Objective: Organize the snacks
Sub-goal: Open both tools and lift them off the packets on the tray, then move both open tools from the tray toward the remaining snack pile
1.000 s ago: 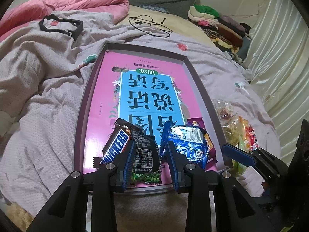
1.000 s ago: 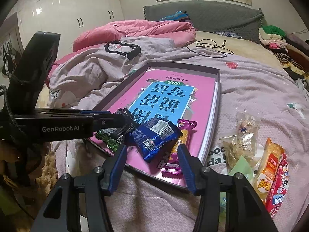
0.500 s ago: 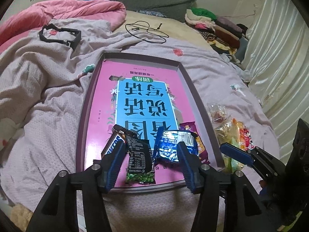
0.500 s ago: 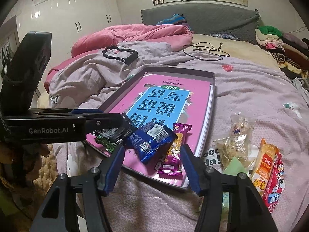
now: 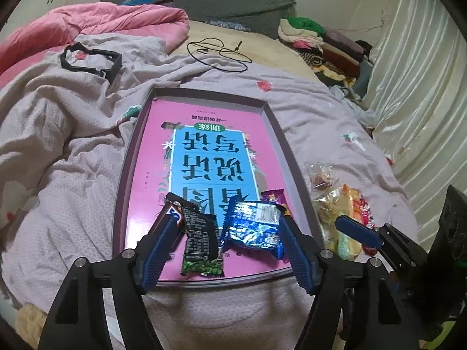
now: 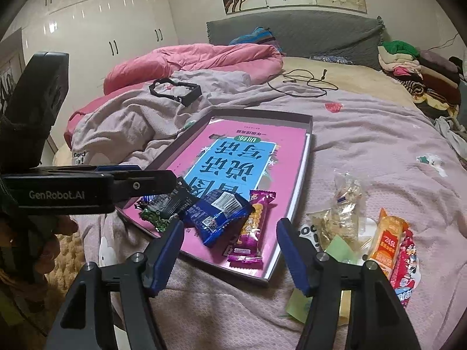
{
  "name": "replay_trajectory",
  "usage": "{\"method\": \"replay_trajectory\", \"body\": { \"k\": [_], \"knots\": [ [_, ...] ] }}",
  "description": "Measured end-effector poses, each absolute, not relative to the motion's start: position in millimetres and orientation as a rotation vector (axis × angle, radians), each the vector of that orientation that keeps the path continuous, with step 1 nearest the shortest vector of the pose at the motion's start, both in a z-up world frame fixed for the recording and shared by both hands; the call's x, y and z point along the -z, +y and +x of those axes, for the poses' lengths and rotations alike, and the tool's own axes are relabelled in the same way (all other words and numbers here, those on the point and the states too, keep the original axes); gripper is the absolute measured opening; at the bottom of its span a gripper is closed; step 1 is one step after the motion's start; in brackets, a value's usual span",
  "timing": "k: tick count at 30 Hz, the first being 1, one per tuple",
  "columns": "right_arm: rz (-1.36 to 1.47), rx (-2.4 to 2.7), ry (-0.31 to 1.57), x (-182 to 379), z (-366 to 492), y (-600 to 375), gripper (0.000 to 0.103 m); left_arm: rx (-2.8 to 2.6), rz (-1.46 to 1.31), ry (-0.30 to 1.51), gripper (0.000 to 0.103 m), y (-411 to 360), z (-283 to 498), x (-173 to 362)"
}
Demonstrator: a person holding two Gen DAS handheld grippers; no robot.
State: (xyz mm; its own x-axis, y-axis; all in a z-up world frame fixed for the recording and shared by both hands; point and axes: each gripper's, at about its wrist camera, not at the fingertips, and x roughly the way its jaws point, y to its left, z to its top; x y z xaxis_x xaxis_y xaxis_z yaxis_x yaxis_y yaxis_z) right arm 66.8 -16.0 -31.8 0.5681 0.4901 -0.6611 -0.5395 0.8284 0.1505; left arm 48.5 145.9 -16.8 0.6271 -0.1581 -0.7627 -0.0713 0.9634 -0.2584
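The left gripper (image 5: 224,250) hovers over the near end of the shallow box lid (image 5: 274,122), its jaws opening; the dark green-ended snack packet (image 5: 201,242) and the blue foil packet (image 5: 254,227) lie in the gap, and neither blue pad presses on them. A Snickers bar (image 5: 172,214) peeks out beside the left pad, and a purple wafer bar (image 6: 251,227) lies just right of the blue packet, all four on the pink book cover (image 5: 210,157) that fills the lid, close to its near edge. The right gripper (image 6: 230,250) hangs over the lid's near right corner, jaws also opening, nothing pinched; the purple bar shows between its fingers but apart from them. Off the lid, on the bedspread near the bed's right side, waits a loose heap: a clear bag of sweets (image 6: 347,207), an orange packet (image 6: 386,239) and a red packet (image 6: 407,262), touching one another. The carrying surface is a bed under a rumpled lilac blanket (image 5: 58,134), with a pink duvet (image 6: 189,61) bunched toward the grey headboard (image 6: 315,32). A black plastic frame (image 5: 90,61) and a thin black cord (image 5: 219,54) lie beyond the lid's far end. Folded clothes (image 6: 408,64) are stacked at the bed's far right corner, white wardrobe doors (image 6: 96,26) line the left wall, and pale curtains (image 5: 423,93) hang on the right.
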Motion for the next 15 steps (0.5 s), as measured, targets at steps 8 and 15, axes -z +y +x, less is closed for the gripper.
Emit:
{"method": "replay_trajectory", "body": {
  "k": [8,15],
  "knots": [
    [-0.044,-0.593,0.725,25,64,-28,0.068,0.044,-0.260,0.866,0.077,137,46,5],
    [-0.025,-0.576,0.696,16,63,-39,0.075,0.051,-0.244,0.845,0.077,126,44,-5]
  ]
}}
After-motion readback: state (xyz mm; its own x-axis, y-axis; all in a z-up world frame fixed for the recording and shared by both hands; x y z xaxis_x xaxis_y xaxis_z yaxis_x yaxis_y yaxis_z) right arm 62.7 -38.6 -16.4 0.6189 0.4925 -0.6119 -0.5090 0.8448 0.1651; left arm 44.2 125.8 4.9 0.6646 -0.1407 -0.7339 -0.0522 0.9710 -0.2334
